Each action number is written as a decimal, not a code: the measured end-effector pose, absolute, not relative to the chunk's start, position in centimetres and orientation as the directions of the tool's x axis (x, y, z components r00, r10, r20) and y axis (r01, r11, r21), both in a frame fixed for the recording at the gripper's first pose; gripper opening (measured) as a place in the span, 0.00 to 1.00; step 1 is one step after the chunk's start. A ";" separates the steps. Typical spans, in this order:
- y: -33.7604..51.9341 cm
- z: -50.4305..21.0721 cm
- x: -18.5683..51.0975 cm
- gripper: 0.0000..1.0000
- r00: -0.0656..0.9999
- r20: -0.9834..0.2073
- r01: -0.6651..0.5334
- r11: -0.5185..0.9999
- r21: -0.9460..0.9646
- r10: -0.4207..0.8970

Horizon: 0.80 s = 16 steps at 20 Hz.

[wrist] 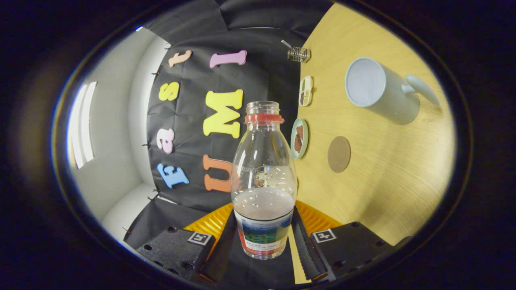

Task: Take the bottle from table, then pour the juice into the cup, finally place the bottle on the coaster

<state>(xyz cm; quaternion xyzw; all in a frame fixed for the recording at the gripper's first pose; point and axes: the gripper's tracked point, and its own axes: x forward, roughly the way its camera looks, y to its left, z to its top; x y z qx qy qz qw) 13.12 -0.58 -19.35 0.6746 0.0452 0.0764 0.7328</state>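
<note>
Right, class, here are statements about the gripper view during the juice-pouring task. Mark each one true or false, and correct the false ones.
1. The bottle sits between the fingers of the gripper, which grip its lower part. True.
2. The bottle has its cap on. False: its neck is open, with just a red ring below the mouth.
3. The cup has a handle. True.
4. The bottle stands on the coaster. False: the round coaster lies bare on the table, apart from the bottle.
5. The bottle is full to the neck. False: juice fills only its lower part.
</note>
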 end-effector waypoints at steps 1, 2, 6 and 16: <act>-0.8 -18.9 13.2 0.76 0.984 0.042 -0.055 0.068 0.996 0.172; -0.9 -18.5 13.3 0.76 0.984 0.049 -0.060 0.057 0.997 0.171; -1.7 -17.3 13.1 0.76 0.982 0.088 -0.083 -0.038 0.996 0.170; -2.3 -16.7 12.9 0.76 0.980 0.131 -0.098 -0.209 0.973 0.150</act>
